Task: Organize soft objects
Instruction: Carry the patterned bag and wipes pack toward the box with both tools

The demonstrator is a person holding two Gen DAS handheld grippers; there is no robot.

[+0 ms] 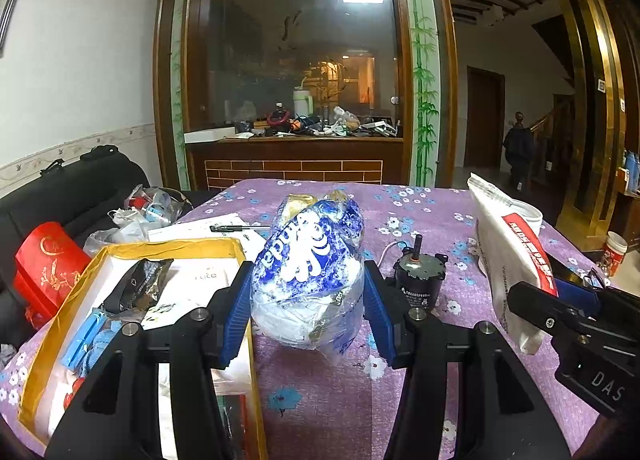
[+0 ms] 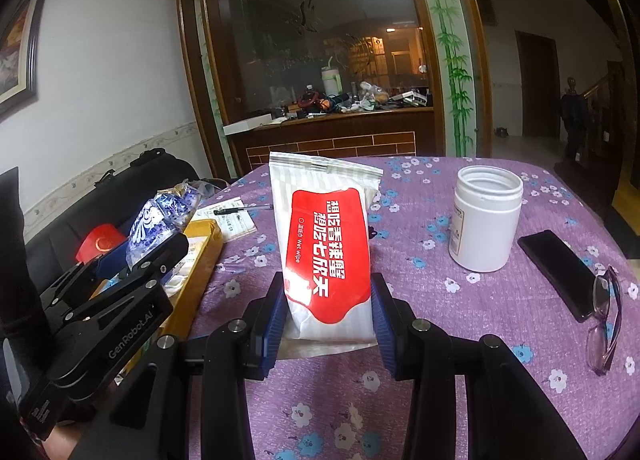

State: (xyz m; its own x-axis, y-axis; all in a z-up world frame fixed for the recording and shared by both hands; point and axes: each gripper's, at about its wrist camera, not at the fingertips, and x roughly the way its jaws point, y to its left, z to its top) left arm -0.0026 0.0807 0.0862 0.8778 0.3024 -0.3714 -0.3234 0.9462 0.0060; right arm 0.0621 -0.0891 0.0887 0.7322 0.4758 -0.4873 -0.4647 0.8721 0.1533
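My left gripper (image 1: 306,300) is shut on a blue and white plastic tissue pack (image 1: 312,272), held upright over the purple flowered tablecloth (image 1: 320,400); its blue pads press both sides. From the right wrist view the same tissue pack (image 2: 160,220) shows at the left in the left gripper (image 2: 160,256). My right gripper (image 2: 326,312) is shut on a white wet-wipe pack with a red label (image 2: 326,244), standing upright above the cloth. That wipe pack (image 1: 508,260) also shows at the right of the left wrist view, with the right gripper (image 1: 560,308) on it.
An open yellow-rimmed box (image 1: 120,300) full of odds lies at the left. A small black motor (image 1: 418,280) stands by the tissue pack. A white jar (image 2: 486,216), a black phone (image 2: 556,272) and glasses (image 2: 606,320) lie at the right. A pen (image 2: 240,210) and papers lie behind.
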